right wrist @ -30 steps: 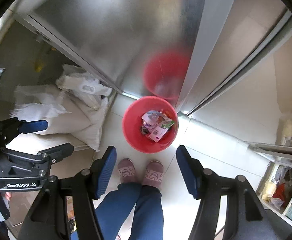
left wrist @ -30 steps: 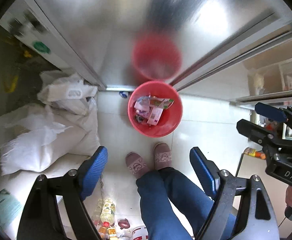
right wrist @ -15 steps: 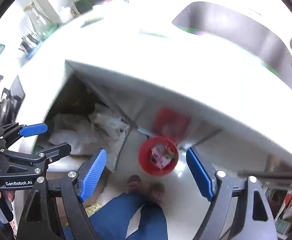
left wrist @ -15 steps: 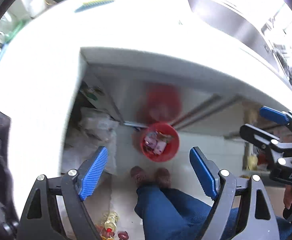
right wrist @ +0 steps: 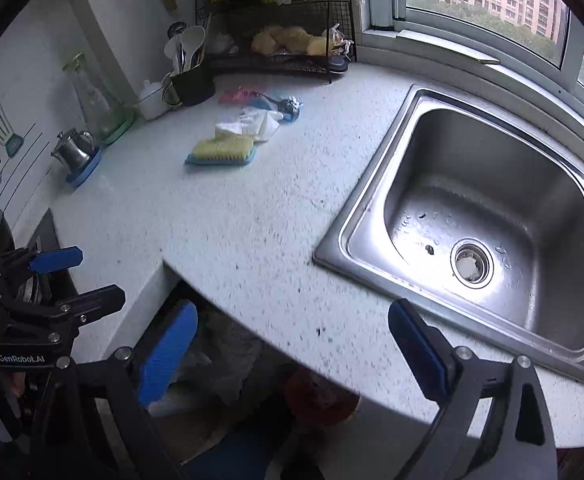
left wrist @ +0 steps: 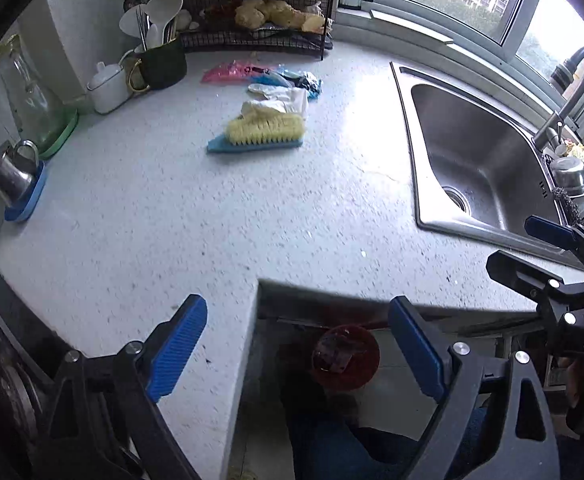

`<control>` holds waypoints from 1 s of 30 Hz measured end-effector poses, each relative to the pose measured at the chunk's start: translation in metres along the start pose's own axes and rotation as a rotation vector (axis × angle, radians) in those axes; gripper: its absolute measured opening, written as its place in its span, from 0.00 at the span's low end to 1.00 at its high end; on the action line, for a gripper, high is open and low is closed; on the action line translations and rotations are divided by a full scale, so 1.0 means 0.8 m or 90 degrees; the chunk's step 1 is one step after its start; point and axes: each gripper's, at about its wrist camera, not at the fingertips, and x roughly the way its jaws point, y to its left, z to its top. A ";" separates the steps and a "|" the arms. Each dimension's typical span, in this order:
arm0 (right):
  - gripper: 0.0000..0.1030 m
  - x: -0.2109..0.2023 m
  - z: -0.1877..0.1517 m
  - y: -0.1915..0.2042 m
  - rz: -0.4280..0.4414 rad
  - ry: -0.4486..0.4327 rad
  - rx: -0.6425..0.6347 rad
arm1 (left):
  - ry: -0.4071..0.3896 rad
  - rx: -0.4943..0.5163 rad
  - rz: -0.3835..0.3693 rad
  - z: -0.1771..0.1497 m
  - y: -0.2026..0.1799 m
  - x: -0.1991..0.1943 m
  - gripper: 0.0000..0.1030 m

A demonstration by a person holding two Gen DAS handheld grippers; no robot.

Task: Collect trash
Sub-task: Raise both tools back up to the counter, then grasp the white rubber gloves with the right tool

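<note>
Loose wrappers lie at the back of the speckled countertop (left wrist: 212,216): a pink wrapper (left wrist: 228,71), a blue wrapper (left wrist: 280,79) and crumpled white paper (left wrist: 280,102); they also show in the right wrist view (right wrist: 258,118). A red bin (left wrist: 345,356) holding trash stands on the floor below the counter edge, partly hidden in the right wrist view (right wrist: 315,394). My left gripper (left wrist: 297,354) is open and empty above the counter's front edge. My right gripper (right wrist: 292,354) is open and empty, also near the front edge.
A yellow-bristled blue brush (left wrist: 260,136) lies by the wrappers. A steel sink (right wrist: 487,232) is on the right. A wire rack (left wrist: 252,16), utensil holder (left wrist: 160,60), white pot (left wrist: 108,88), glass jar (left wrist: 32,100) and metal pitcher (left wrist: 8,176) line the back and left.
Both grippers have risen and tilted up from facing the floor and red bin to facing the countertop. Both stay open and empty.
</note>
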 end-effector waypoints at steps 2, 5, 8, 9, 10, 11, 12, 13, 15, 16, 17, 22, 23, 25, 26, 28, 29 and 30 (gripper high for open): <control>0.96 0.007 0.022 0.001 -0.001 0.003 0.003 | 0.000 0.004 -0.001 0.022 0.015 0.005 0.88; 0.97 0.023 0.062 0.006 -0.011 0.005 0.004 | 0.002 0.010 -0.005 0.056 0.040 0.015 0.88; 0.98 0.043 0.098 0.014 -0.015 0.013 0.016 | 0.008 0.015 -0.006 0.088 0.063 0.021 0.88; 0.98 0.047 0.107 0.022 -0.018 0.014 0.019 | 0.009 0.016 -0.001 0.098 0.071 0.026 0.88; 0.98 0.054 0.119 0.026 -0.021 0.016 0.019 | 0.007 0.020 0.008 0.108 0.079 0.030 0.88; 0.98 0.061 0.132 0.030 -0.023 0.019 0.019 | 0.008 0.023 0.015 0.118 0.085 0.032 0.88; 0.99 0.065 0.142 0.033 -0.024 0.024 0.019 | 0.011 0.027 0.016 0.126 0.092 0.036 0.88; 0.99 0.070 0.150 0.035 -0.025 0.031 0.018 | 0.014 0.028 0.018 0.132 0.100 0.038 0.88; 0.99 0.089 0.169 0.042 -0.025 0.045 0.015 | 0.018 0.036 0.028 0.144 0.113 0.047 0.88; 0.99 0.097 0.178 0.045 -0.025 0.053 0.015 | 0.021 0.036 0.031 0.150 0.118 0.052 0.88; 0.99 0.108 0.186 0.048 -0.027 0.058 0.014 | 0.027 0.034 0.030 0.156 0.125 0.058 0.88; 0.99 0.151 0.220 0.052 -0.031 0.092 0.020 | 0.056 0.027 0.023 0.176 0.152 0.086 0.88; 0.99 0.160 0.226 0.052 -0.032 0.100 0.022 | 0.063 0.025 0.022 0.179 0.156 0.091 0.88; 0.99 0.176 0.235 0.051 -0.037 0.113 0.030 | 0.081 0.027 0.026 0.184 0.163 0.102 0.88; 0.99 0.182 0.238 0.050 -0.039 0.116 0.036 | 0.085 0.026 0.032 0.185 0.166 0.106 0.88; 0.99 0.194 0.242 0.048 -0.034 0.125 0.047 | 0.099 0.019 0.025 0.186 0.172 0.116 0.88; 0.99 0.200 0.243 0.049 -0.032 0.130 0.049 | 0.104 0.017 0.017 0.187 0.174 0.119 0.88; 0.99 0.207 0.244 0.050 -0.033 0.138 0.047 | 0.109 0.019 0.008 0.186 0.175 0.122 0.88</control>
